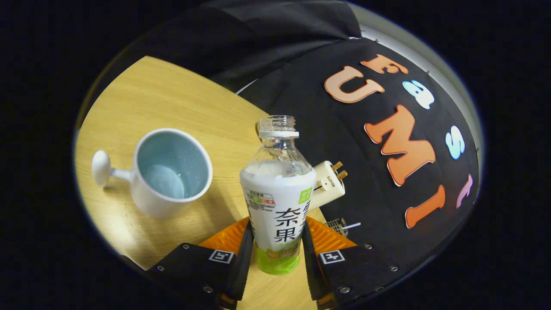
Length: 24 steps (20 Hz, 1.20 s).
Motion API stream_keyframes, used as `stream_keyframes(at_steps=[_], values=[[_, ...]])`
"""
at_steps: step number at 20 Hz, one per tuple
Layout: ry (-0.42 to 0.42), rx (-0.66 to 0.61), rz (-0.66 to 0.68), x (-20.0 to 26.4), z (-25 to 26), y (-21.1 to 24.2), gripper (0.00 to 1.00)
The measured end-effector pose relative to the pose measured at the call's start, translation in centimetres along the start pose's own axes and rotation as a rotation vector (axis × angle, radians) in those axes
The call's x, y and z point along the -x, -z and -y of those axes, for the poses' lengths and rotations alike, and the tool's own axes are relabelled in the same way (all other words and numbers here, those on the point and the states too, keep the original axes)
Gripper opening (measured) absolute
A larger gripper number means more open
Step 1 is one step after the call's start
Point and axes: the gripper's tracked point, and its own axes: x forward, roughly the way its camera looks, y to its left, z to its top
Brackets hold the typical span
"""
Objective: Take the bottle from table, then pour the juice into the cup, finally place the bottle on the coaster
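Note:
A clear plastic bottle (277, 202) with a white and green label wrap and no cap stands between my fingers, its open neck pointing away from me. My gripper (277, 247) is shut on it, both fingers (246, 254) pressing the lower part of the label. The bottle holds little liquid that I can make out. A white cup (172, 172) with a pale blue inside and a knobbed handle sits on the wooden table (172, 99), beyond my fingers and to the left of the bottle. The cup looks empty. The table and cup appear slanted relative to the bottle.
A cream plug-like block (329, 183) with two brass prongs lies just behind the bottle on the right, at the table's edge. A small metal part (340, 226) sits near it. The black cloth wall rises right behind them.

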Motion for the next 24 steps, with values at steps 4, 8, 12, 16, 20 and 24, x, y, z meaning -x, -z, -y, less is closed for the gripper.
stream_keyframes(at_steps=[4, 8, 12, 16, 20, 24], values=[[-0.013, -0.289, 0.031, -1.7, 1.3, -1.7, 0.58], [0.014, -0.469, 0.076, -4.1, 3.7, -2.3, 0.58], [0.031, -0.621, 0.074, -5.9, 5.0, -1.2, 0.58], [0.065, -0.692, 0.049, -7.1, 6.1, 0.7, 0.58], [0.072, -0.773, 0.026, -7.8, 6.3, 2.8, 0.58], [0.092, -0.821, 0.002, -8.1, 6.1, 4.2, 0.58]])
